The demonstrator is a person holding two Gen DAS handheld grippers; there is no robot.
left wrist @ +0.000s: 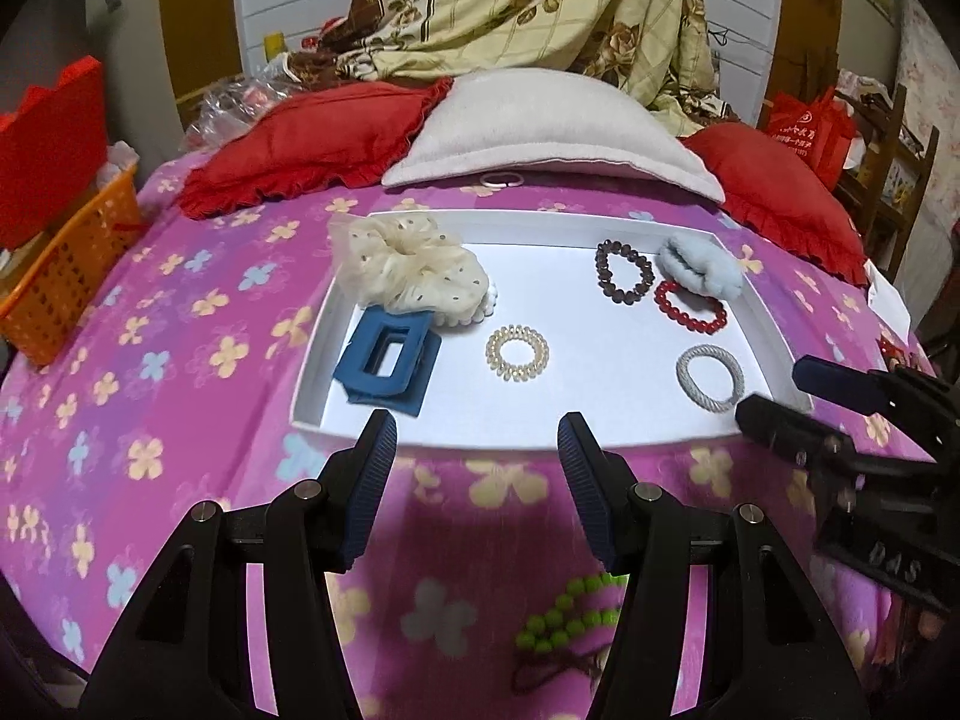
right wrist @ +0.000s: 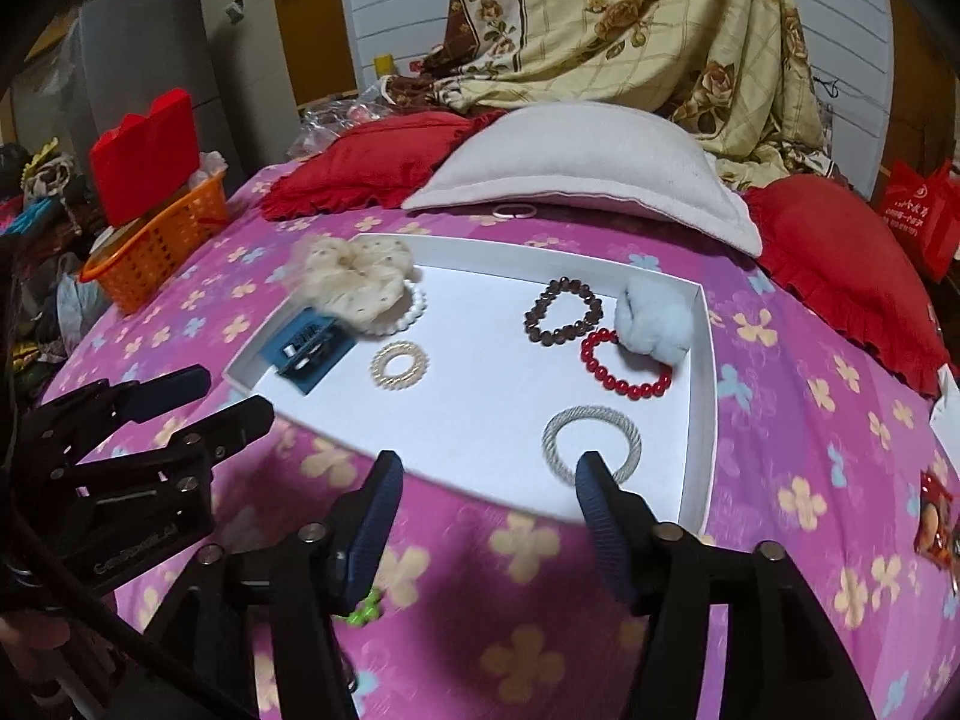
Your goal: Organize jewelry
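A white tray (left wrist: 600, 426) lies on the pink flowered bed. In it are a cream scrunchie (left wrist: 414, 270), a blue hair claw (left wrist: 387, 360), a gold coil tie (left wrist: 517, 353), a dark bead bracelet (left wrist: 624, 272), a red bead bracelet (left wrist: 690, 307), a pale blue fluffy tie (left wrist: 699, 267) and a silver rope ring (left wrist: 710, 377). A green bead bracelet (left wrist: 564, 612) lies on the bed below my left gripper (left wrist: 477, 438), which is open and empty at the tray's near edge. My right gripper (right wrist: 489, 474) is open and empty over the tray's near edge, by the silver ring (right wrist: 591, 441).
Red cushions (left wrist: 300, 144) and a white pillow (left wrist: 540, 126) lie behind the tray, with a pink ring (left wrist: 501, 180) at the pillow's edge. An orange basket (left wrist: 66, 276) stands at the left. A red snack packet (right wrist: 936, 516) lies at the right.
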